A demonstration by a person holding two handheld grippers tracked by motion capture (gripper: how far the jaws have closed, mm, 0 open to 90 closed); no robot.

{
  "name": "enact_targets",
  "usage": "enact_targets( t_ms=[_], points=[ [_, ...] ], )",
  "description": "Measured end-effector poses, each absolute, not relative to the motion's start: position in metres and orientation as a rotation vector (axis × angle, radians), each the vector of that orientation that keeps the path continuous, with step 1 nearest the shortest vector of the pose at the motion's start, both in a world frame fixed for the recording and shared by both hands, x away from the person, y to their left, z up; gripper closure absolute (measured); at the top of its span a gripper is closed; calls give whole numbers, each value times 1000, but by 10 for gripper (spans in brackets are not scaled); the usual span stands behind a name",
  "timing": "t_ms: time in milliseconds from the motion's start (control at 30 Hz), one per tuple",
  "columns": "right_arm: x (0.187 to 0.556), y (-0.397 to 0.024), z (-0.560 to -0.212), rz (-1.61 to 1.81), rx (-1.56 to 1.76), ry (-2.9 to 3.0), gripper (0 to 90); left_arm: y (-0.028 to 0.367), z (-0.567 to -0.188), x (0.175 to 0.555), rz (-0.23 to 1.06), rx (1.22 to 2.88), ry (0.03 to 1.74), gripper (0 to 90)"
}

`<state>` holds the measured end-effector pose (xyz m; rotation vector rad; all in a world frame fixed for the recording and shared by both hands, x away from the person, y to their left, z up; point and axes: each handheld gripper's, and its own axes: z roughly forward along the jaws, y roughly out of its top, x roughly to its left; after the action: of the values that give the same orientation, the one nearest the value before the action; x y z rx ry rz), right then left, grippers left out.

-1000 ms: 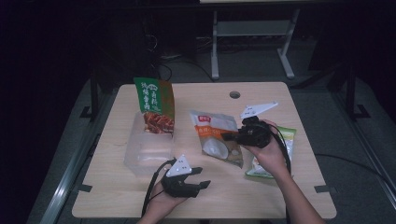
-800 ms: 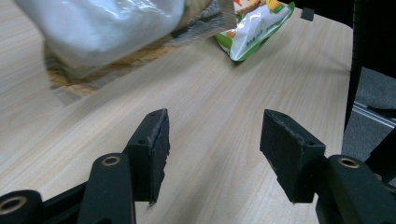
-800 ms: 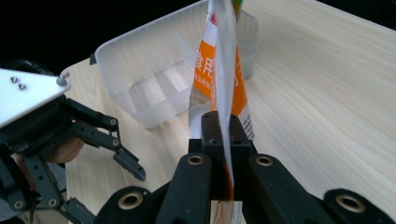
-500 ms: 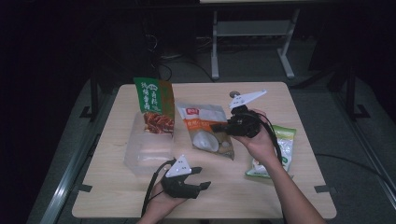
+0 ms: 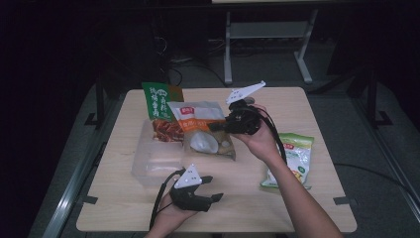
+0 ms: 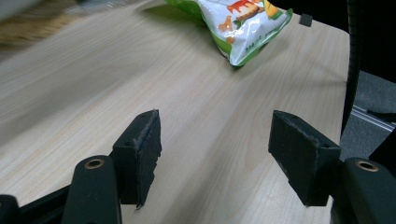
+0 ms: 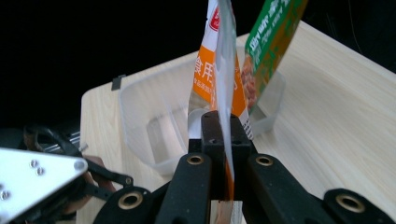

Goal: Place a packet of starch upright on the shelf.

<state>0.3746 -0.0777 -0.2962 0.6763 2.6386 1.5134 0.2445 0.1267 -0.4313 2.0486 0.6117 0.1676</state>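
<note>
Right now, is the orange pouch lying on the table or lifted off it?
Lifted. The right gripper has its jaws clamped on the orange pouch by its edge, and the pouch hangs over the clear tub.

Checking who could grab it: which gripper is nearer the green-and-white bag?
Right. The right gripper hovers just beside the green-and-white bag; the left gripper sits farther off.

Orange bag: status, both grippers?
Right gripper shut on orange bag, lifted over clear bin. Left gripper open, nothing between, jaws just been opening. Green bag already standing in the bin.
</note>
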Motion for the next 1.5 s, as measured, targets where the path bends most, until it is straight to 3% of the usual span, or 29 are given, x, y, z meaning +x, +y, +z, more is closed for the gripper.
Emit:
enact_targets(
  t_ms=[833,1500],
  points=[
    [410,-13,-287,1537,550,2680,899,128,-435,247,156,2048,614,325],
    [429,50,-308,1597,515,2756,899,131,-433,247,164,2040,607,321]
  ],
)
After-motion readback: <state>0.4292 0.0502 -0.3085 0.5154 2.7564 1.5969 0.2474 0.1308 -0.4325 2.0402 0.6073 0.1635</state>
